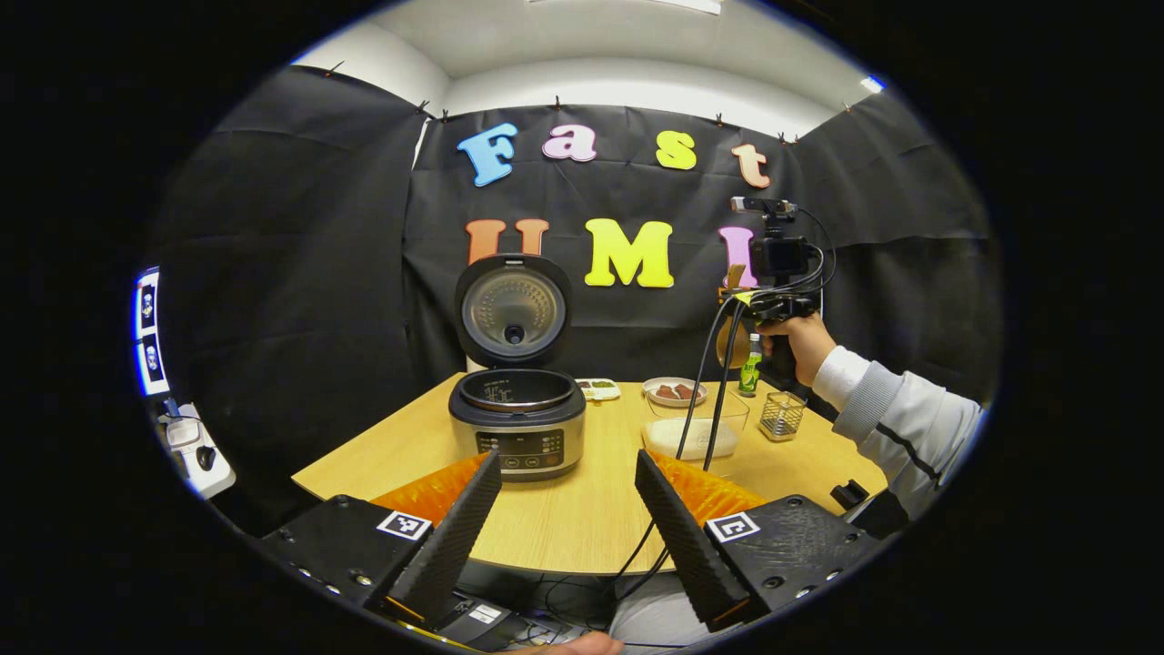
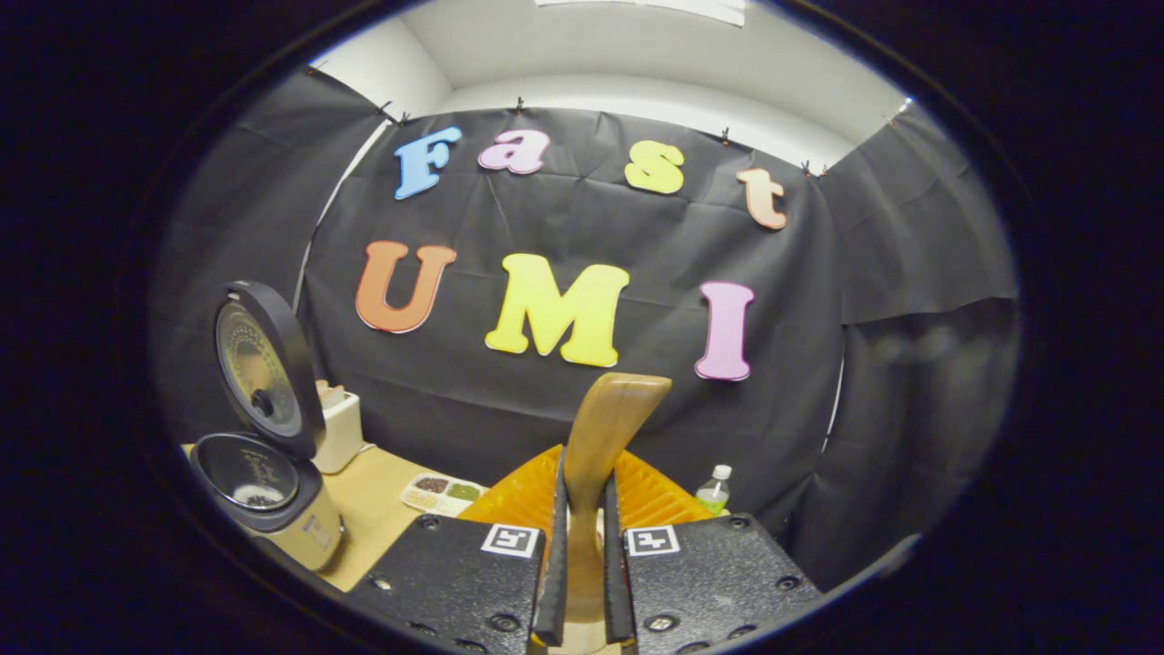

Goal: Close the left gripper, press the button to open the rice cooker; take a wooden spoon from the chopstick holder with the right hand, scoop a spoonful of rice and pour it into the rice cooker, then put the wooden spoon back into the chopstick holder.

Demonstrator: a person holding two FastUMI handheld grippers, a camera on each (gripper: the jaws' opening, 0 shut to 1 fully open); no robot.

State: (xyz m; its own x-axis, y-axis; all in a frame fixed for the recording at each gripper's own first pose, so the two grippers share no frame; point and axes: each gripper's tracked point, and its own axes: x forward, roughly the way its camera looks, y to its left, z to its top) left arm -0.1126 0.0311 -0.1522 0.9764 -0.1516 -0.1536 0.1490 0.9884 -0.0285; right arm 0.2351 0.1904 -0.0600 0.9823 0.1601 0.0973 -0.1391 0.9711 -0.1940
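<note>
Left gripper view shows the left tool (image 1: 568,518) with its fingers spread wide and nothing between them, held low at the near edge of the surface (image 1: 582,523). The rice cooker (image 1: 516,420) stands on the surface ahead with its lid (image 1: 513,309) raised upright, so the opening step reads as done. To its right sit a clear container of rice (image 1: 696,428) and, just beyond that, the wire-mesh chopstick holder (image 1: 782,415). The right tool (image 1: 759,314) is raised above the holder, gripped by a hand (image 1: 796,341).

Right gripper view shows the right tool (image 2: 582,546) pinching the wooden spoon (image 2: 605,437) by its handle, both fingers pressed flat against it, with the handle end rising between them. The bowl end is below the fingers and cannot be seen here.

Step in hand, as judged: carry the spoon to the rice and scoop.

- Keep the pinch firm; the handle is smooth and may pivot under load.
- Lower the bowl into the container at a shallow angle, then level it before lifting.
- Travel level and slowly toward the open pot (image 2: 247,473); tilt only once the bowl is over the pot.
- Keep the trailing cables (image 1: 718,382) away from the container rim.
- Hold the left tool back from the path.
</note>
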